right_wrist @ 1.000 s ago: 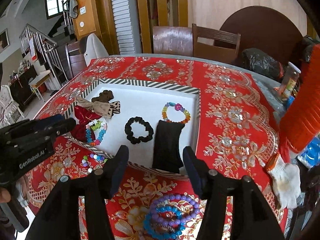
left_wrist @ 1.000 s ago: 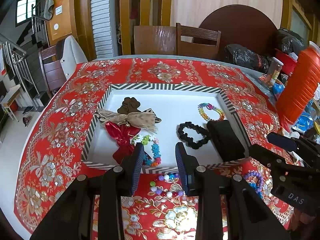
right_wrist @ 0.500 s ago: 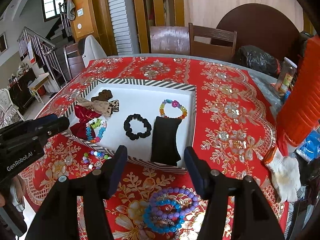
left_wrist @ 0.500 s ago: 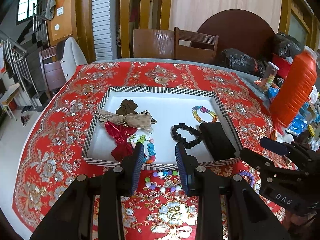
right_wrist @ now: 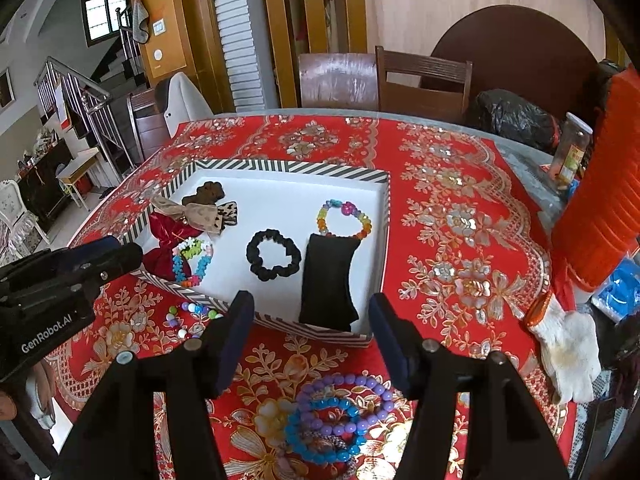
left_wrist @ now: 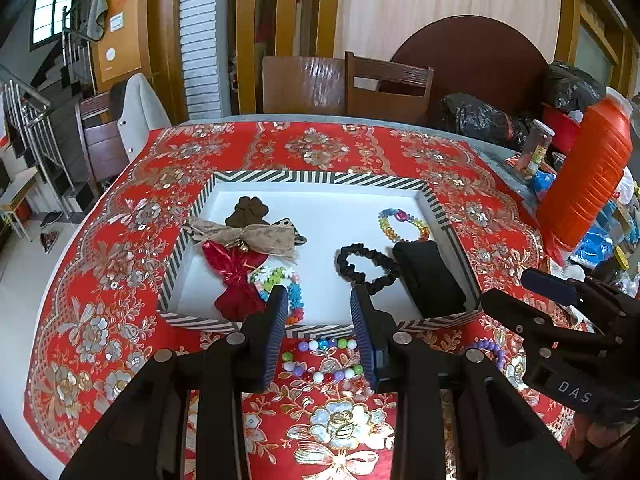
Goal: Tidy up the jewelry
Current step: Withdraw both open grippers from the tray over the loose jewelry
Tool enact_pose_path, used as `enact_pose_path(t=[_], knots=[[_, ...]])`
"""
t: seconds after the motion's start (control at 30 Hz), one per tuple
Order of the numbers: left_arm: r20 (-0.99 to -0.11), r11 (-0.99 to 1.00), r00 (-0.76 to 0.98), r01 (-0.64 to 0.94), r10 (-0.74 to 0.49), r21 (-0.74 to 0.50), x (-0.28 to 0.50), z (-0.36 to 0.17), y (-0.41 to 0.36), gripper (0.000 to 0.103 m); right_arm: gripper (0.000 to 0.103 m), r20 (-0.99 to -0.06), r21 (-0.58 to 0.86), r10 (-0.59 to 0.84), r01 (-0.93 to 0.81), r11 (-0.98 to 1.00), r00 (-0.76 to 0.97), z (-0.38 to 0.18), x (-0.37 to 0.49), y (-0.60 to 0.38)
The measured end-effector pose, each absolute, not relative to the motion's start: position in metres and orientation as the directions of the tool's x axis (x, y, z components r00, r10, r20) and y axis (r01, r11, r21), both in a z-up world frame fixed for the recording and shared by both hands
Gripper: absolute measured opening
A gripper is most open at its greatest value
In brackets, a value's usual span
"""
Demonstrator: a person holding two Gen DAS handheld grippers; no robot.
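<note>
Now hovering empty: left gripper [left_wrist: 320, 308] half open, loose bead bracelet [left_wrist: 320, 362] between its jaws; right gripper [right_wrist: 312, 316] wide open, stacked bracelets [right_wrist: 340, 420] below, tray [right_wrist: 280, 166] ahead.

Bead bracelets [right_wrist: 338, 420] beside striped tray [right_wrist: 320, 330]

white letters "das" stood on the black body of the right hand-held gripper [left_wrist: 576, 364] in the left wrist view. "genrobot.ai" stood in white on the body of the left hand-held gripper [right_wrist: 52, 292] in the right wrist view. the jar [right_wrist: 570, 154] label was unreadable.
</note>
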State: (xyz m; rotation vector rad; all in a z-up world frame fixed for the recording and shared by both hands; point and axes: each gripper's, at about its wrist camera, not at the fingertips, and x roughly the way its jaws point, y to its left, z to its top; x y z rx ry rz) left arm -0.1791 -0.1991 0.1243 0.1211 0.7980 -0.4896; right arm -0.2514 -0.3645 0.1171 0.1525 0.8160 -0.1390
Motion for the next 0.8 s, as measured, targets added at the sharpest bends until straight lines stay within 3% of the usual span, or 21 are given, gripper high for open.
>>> enact_pose_path(t=[0.8], knots=[[-0.744, 0.887, 0.565, 0.454, -0.357, -0.081, -0.182, 0.131, -0.221, 0.037, 0.067, -0.737, 0.113, -0.054, 0.202, 0.973, 0.674, 0.112, -0.261, -0.387]])
